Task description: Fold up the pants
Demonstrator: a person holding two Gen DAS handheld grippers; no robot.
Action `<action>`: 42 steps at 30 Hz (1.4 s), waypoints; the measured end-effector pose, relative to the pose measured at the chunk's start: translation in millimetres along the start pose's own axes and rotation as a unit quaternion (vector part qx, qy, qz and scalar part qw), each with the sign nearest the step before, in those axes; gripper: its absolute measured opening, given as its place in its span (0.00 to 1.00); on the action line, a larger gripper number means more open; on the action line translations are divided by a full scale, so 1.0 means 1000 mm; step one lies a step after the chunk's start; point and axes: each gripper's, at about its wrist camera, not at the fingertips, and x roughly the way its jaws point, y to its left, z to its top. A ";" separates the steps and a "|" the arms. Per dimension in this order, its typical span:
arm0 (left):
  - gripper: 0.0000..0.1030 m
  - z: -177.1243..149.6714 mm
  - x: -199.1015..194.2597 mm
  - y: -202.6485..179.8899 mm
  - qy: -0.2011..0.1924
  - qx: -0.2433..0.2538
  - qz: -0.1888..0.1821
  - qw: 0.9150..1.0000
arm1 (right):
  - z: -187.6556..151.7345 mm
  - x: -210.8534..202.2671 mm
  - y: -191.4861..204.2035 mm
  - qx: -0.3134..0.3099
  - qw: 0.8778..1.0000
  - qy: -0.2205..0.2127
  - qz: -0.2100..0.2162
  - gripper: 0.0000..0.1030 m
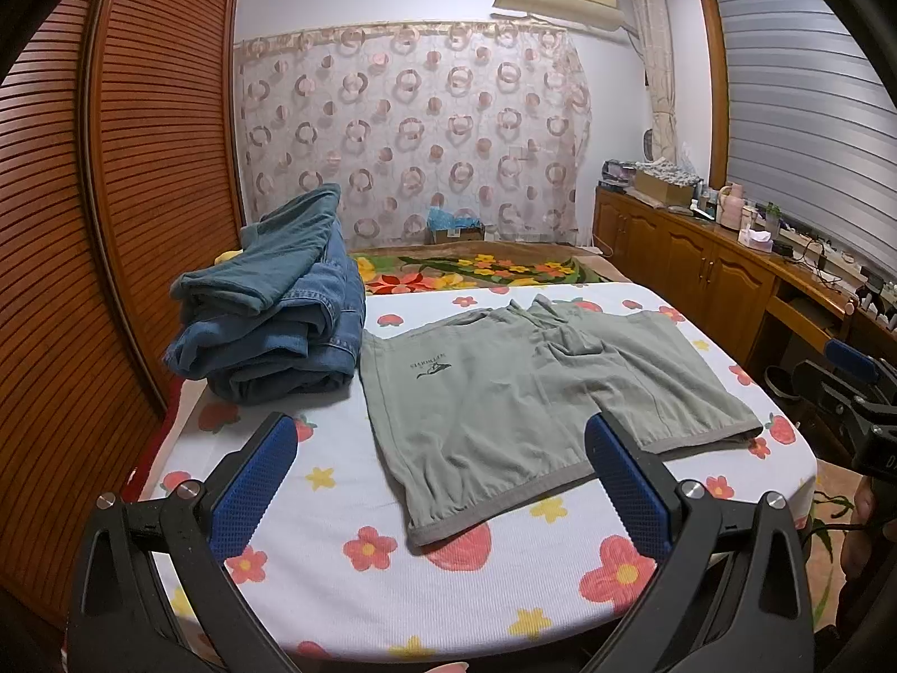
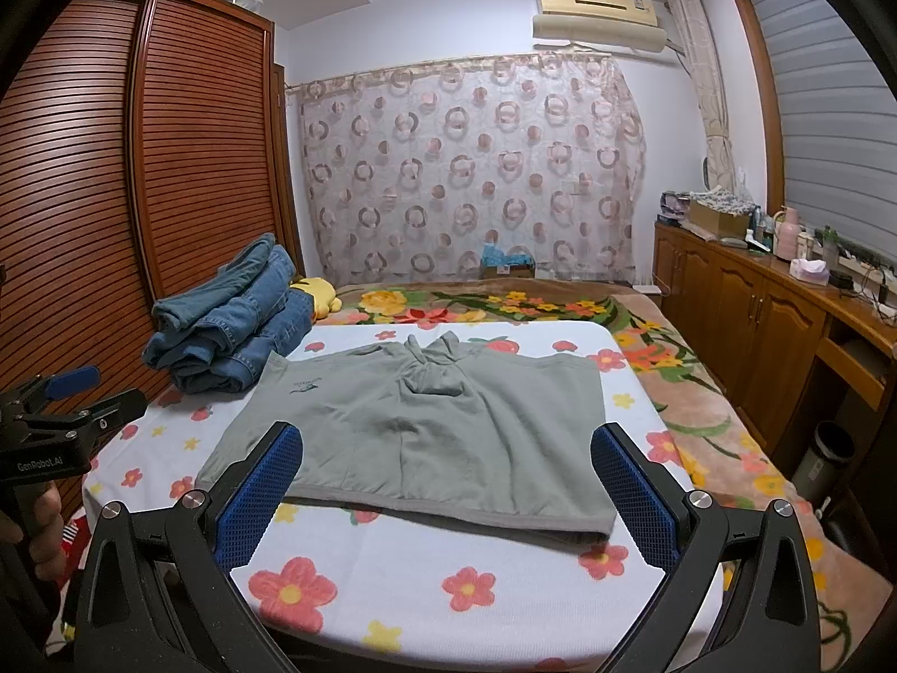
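- Lying spread flat on a flower-print sheet, a pair of grey-green shorts awaits its first fold; no crease or doubled layer shows yet, so by the look of it the whole job remains.
- Both tools hover short of the cloth: the left gripper has its blue pads spread wide over the near hem, gripping nothing.
- Across the bed, the right gripper is likewise wide apart and empty, framing the near edge of the shorts from its own side.
- A stack of folded jeans sits just beside the shorts' far-left corner, touching or nearly so; it suggests earlier garments are finished, and it may crowd a fold made toward that side.
- Behind the jeans a yellow plush toy rests near a floral blanket.
- A louvred wardrobe flanks one side, a wooden sideboard cluttered with bottles and boxes the other, both well apart from the work.
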 end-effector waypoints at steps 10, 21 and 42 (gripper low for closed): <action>1.00 0.000 0.000 0.000 -0.001 -0.001 -0.001 1.000 | 0.000 -0.001 -0.001 0.000 1.000 -0.001 -0.001 1.00; 1.00 -0.001 0.000 0.000 -0.002 -0.001 0.000 1.000 | 0.000 -0.001 0.002 -0.001 1.000 -0.003 0.000 1.00; 1.00 -0.002 0.000 0.001 -0.002 -0.001 -0.001 1.000 | 0.001 -0.003 0.003 -0.002 1.000 -0.004 0.000 1.00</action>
